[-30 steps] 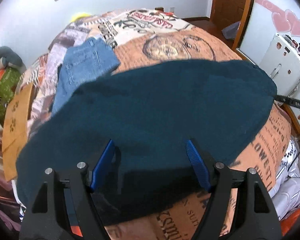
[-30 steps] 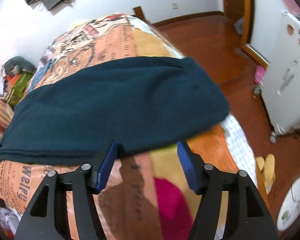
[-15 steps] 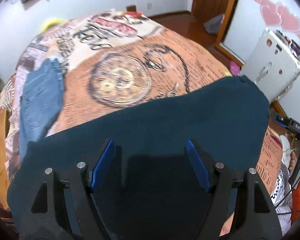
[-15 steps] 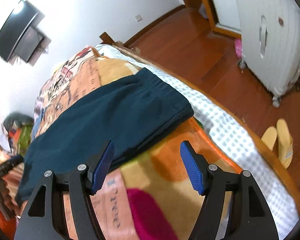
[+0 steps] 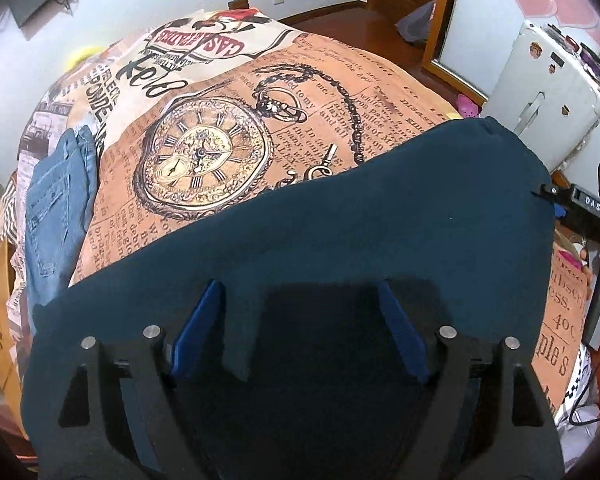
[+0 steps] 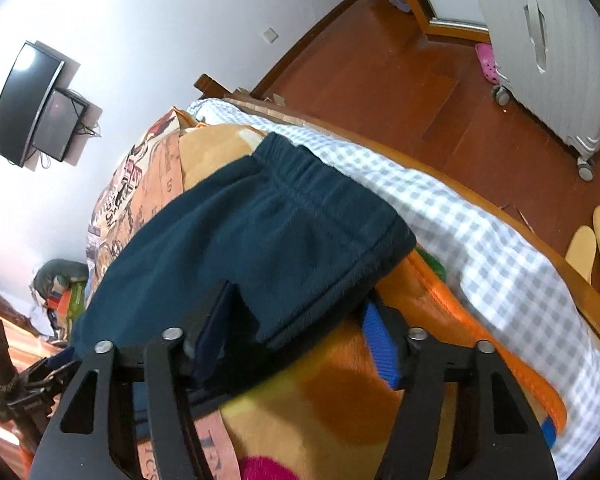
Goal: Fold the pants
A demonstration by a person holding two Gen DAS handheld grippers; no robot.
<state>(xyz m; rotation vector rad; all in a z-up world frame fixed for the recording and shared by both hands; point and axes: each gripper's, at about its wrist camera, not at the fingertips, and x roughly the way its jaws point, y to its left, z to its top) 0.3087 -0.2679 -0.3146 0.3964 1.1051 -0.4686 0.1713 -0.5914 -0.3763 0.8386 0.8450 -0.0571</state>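
Across the printed blanket [image 5: 340, 92], the dark teal pants [image 5: 360, 232] lie flat. I hover my left gripper [image 5: 300, 332], jaws spread, over the near edge; my right gripper [image 6: 296, 332], also spread, straddles the waistband corner [image 6: 388, 240], ready to pinch for folding.

The pants [image 5: 340, 248] lie across the near part of the blanket [image 5: 228, 92] on the bed [image 6: 500, 240]. Jeans [image 5: 56, 216] lie on the blanket to the left, just beyond the pants. A suitcase [image 5: 548, 92] stands on the floor [image 6: 380, 80] right of the bed. Slippers [image 6: 596, 248] lie beside the bed.
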